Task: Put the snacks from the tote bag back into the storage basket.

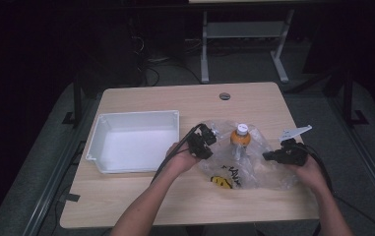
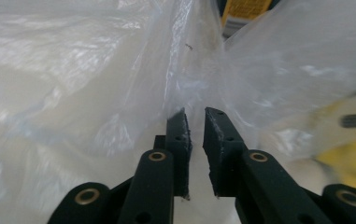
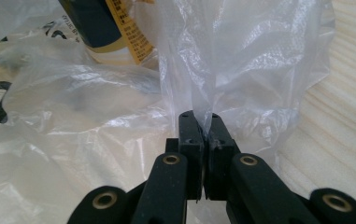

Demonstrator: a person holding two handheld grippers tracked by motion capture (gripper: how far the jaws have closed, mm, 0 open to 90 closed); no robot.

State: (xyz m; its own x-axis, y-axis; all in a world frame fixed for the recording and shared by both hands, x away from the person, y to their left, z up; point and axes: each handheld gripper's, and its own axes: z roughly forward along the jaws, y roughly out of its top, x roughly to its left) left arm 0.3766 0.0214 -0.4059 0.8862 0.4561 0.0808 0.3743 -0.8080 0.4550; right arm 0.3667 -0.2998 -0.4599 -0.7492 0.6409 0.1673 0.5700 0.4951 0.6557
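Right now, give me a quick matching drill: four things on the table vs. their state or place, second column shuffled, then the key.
Things:
1. left hand-held gripper
2. right hand-held gripper
3. bottle
4. white tray

States or places:
A. stands upright inside the clear plastic bag, white cap on top
B. jaws pinched shut on a fold of the bag's film
C. sits at the left side of the table, nothing in it
D. jaws slightly apart, the film right at their tips

Pairs: 1-D, 2-B, 3-A, 4-C
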